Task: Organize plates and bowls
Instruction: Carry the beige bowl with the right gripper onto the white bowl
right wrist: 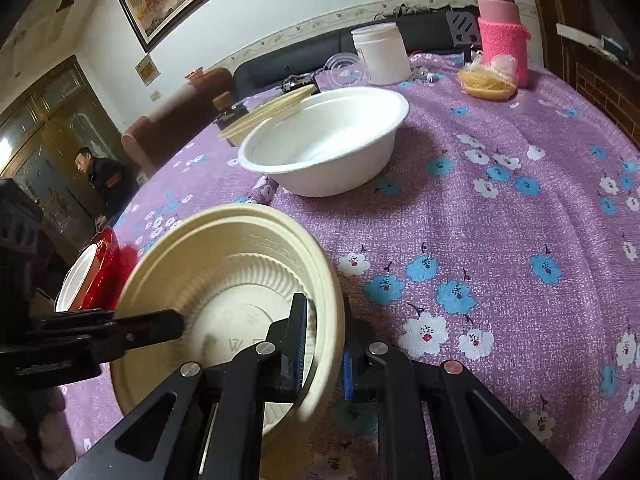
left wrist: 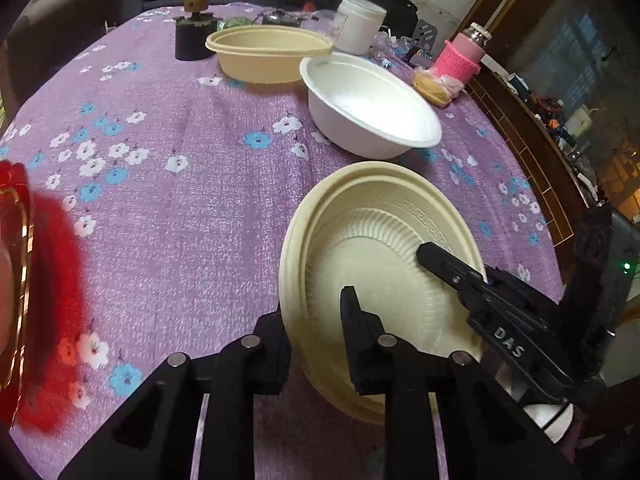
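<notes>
Left wrist view has my left gripper (left wrist: 316,320) closed on the near left rim of the cream plate (left wrist: 376,264): one finger lies inside the dish and the other sits outside, half hidden behind the rim. My right gripper (left wrist: 436,256) reaches in from the right of that view, and only its inner finger shows clearly over the ribbed dish; the rest runs into dark blur at the edge. In the right wrist view that right gripper (right wrist: 324,344) pinches the plate's right rim between its blue pads, jaws narrow, with the plate (right wrist: 224,272) tilted up toward the lens. The rim looks layered, as if more than one plate were nested, but I cannot tell how many. The plate's near edge is cut off behind my fingers in both views.

Beyond the plate a white bowl (left wrist: 372,108) stands upright on the purple flowered tablecloth (left wrist: 180,200), and just behind it a tan bowl (left wrist: 268,52). In the right wrist view the tan bowl (right wrist: 264,114) is mostly hidden by the white one (right wrist: 324,144). A red tray (left wrist: 14,272) at the left edge is cropped and blurred; something white lies in it (right wrist: 76,276), too cut off to name. A pink bottle (right wrist: 502,28) and a white jar (right wrist: 382,54) stand at the far end.
</notes>
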A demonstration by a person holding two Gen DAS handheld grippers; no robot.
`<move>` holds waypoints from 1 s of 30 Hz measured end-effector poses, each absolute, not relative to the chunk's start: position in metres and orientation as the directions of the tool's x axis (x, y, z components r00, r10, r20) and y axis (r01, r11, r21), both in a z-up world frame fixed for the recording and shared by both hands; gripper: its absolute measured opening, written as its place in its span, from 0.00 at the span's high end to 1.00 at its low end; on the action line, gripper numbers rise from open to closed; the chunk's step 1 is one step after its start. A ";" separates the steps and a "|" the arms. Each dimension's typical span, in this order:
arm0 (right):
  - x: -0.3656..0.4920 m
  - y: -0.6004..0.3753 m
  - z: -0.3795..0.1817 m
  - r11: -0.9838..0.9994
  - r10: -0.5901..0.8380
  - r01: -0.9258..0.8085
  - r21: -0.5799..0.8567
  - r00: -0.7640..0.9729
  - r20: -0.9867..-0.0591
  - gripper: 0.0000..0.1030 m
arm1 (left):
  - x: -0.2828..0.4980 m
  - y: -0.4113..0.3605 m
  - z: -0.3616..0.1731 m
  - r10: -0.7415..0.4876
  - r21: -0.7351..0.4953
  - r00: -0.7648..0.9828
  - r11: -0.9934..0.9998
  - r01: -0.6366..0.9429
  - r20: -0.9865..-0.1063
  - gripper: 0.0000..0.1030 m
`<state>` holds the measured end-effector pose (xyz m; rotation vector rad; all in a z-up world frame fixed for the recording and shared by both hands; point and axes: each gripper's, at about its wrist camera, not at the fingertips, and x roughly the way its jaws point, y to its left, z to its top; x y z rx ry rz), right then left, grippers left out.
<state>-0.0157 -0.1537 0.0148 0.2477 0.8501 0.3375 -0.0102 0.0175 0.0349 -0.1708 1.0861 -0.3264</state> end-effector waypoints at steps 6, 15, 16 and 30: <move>-0.029 -0.130 0.040 0.899 0.423 -0.214 0.381 0.645 -0.636 0.85 | -0.032 0.051 0.059 -0.339 -0.299 0.477 0.941 0.162 -0.811 0.79; -0.025 -0.029 0.073 0.878 0.479 -0.350 0.327 0.622 -0.620 0.84 | -0.057 0.152 0.090 -0.257 -0.301 0.586 0.953 0.024 -0.769 0.79; -0.023 -0.016 0.076 0.872 0.488 -0.369 0.322 0.612 -0.622 0.84 | -0.058 0.164 0.092 -0.244 -0.300 0.595 0.954 0.005 -0.766 0.79; -0.004 0.142 0.082 0.829 0.492 -0.533 0.167 0.555 -0.671 0.81 | -0.056 0.288 0.088 -0.049 -0.230 0.621 0.949 -0.215 -0.782 0.78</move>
